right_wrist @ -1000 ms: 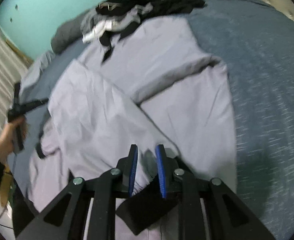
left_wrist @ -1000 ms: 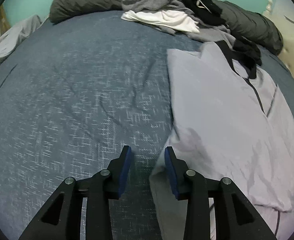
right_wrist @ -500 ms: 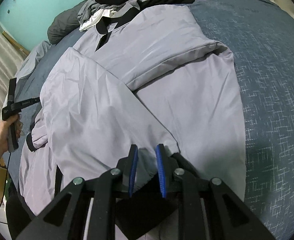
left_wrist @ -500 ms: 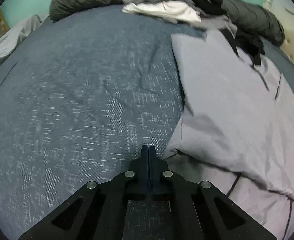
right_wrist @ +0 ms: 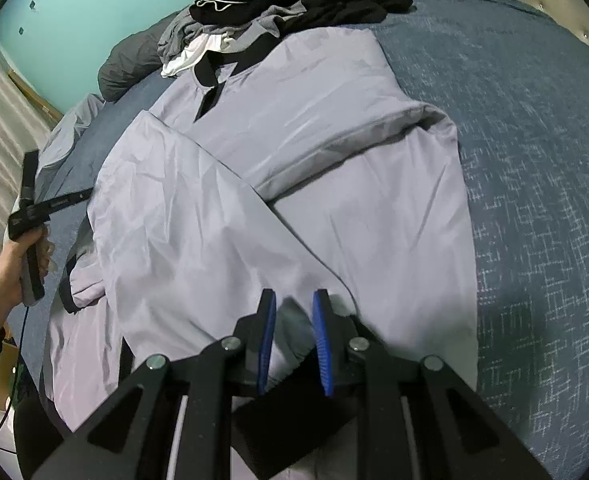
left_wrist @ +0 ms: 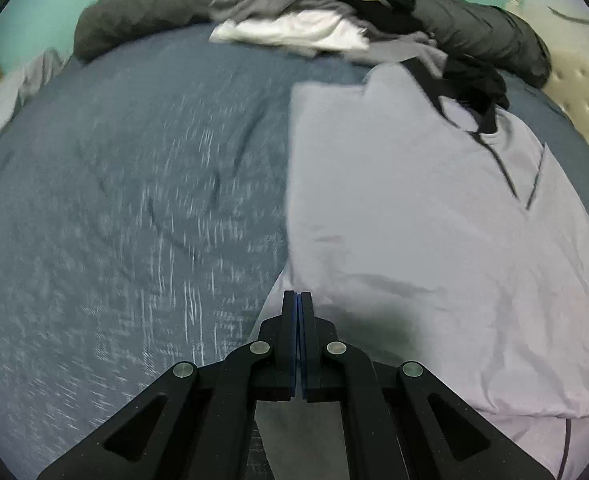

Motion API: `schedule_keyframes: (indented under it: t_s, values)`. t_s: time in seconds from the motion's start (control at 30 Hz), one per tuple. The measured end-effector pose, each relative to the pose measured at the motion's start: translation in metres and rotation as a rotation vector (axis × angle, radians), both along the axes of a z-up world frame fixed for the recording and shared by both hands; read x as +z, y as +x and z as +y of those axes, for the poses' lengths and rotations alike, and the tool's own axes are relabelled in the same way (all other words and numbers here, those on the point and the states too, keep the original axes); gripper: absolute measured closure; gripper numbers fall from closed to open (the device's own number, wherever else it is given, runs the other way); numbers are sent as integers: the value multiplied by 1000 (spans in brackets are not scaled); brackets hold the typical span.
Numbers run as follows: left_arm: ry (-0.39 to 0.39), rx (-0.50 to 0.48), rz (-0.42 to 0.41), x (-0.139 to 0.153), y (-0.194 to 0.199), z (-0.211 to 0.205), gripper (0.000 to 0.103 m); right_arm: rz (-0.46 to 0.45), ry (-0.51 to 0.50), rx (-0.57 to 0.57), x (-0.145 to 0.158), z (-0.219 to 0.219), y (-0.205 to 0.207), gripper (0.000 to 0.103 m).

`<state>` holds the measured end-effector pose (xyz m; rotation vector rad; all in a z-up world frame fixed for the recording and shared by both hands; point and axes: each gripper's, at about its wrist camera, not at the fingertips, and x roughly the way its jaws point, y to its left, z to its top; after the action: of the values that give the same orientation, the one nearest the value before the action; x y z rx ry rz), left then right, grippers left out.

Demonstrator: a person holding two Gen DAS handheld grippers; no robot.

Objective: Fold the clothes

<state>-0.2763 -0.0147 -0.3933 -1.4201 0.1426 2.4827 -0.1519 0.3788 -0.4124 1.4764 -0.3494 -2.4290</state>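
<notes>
A light grey jacket [right_wrist: 294, 184] with black collar and cuffs lies spread on the blue bedspread [right_wrist: 534, 160], its near side folded over the front. It also shows in the left wrist view [left_wrist: 414, 208]. My left gripper [left_wrist: 298, 300] is shut with nothing seen between its pads, at the jacket's left edge. In the right wrist view it [right_wrist: 34, 208] is held in a hand at the far left. My right gripper [right_wrist: 292, 300] is partly open over the jacket's near edge, with grey fabric and a black cuff [right_wrist: 294, 408] between and under its fingers.
A heap of grey, white and black clothes [left_wrist: 294, 12] lies at the head of the bed beside dark pillows [left_wrist: 474, 28]. A tufted headboard [left_wrist: 574, 92] is at the right. The teal wall [right_wrist: 74, 12] is behind.
My left gripper has shut, from wide open a second ago, and now sits over the jacket's edge. My right gripper has hardly moved.
</notes>
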Motion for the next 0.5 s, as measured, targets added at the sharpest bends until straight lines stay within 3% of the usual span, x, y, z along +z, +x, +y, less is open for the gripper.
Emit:
schedule_keyframes:
  t_s: [0.23, 0.3, 0.37, 0.43, 0.5]
  values:
    - [-20, 32, 8, 9, 1, 0, 101, -25, 23, 14, -2, 3, -2, 88]
    - [-19, 49, 8, 17, 7, -7, 96, -21, 12, 2, 0, 6, -2, 88]
    - [-13, 42, -8, 21, 14, -11, 83, 4, 17, -17, 9, 8, -1, 88]
    - [-6, 35, -17, 29, 28, -18, 76, 47, 24, -47, 21, 14, 3, 84]
    - [7, 23, -35, 38, 50, -35, 74, 73, 4, -79, 34, 24, 8, 84]
